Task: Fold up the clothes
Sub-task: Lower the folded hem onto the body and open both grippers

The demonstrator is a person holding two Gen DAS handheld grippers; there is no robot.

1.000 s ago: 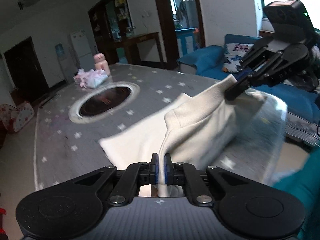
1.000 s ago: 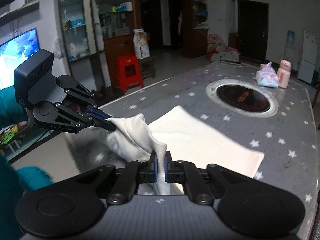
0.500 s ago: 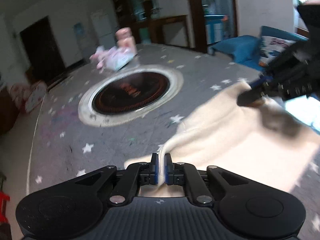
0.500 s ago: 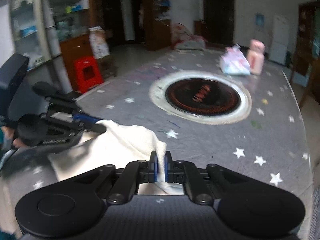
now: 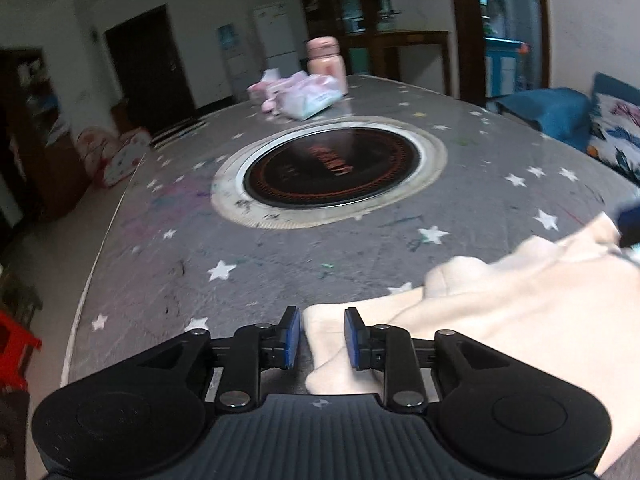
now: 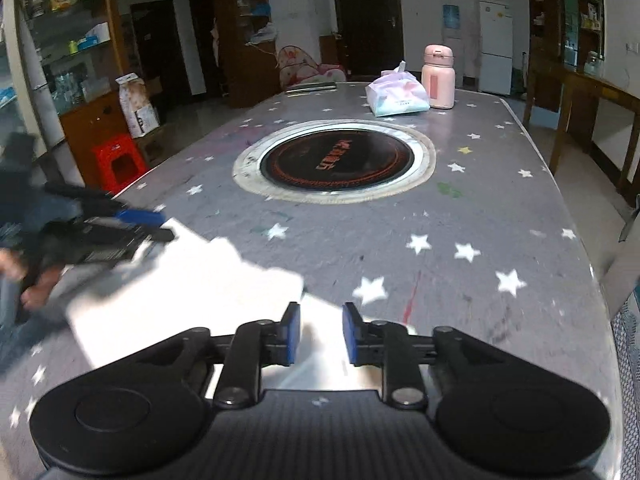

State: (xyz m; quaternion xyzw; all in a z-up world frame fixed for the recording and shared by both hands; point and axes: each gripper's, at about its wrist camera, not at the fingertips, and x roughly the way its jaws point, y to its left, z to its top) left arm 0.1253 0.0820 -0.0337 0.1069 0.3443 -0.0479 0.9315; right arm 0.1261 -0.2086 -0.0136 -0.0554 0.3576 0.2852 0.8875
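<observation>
Both jaws apart, left gripper (image 5: 318,336) and right gripper (image 6: 318,334) straddling the soft, limp cream knit garment (image 5: 500,312) at 6 o'clock on the grey star-print table (image 6: 460,208); likely regrip corners.

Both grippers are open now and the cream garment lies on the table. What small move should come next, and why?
Probably draw both grippers back: the left gripper and the right gripper stand open, and the cream garment lies folded on the table.
</observation>
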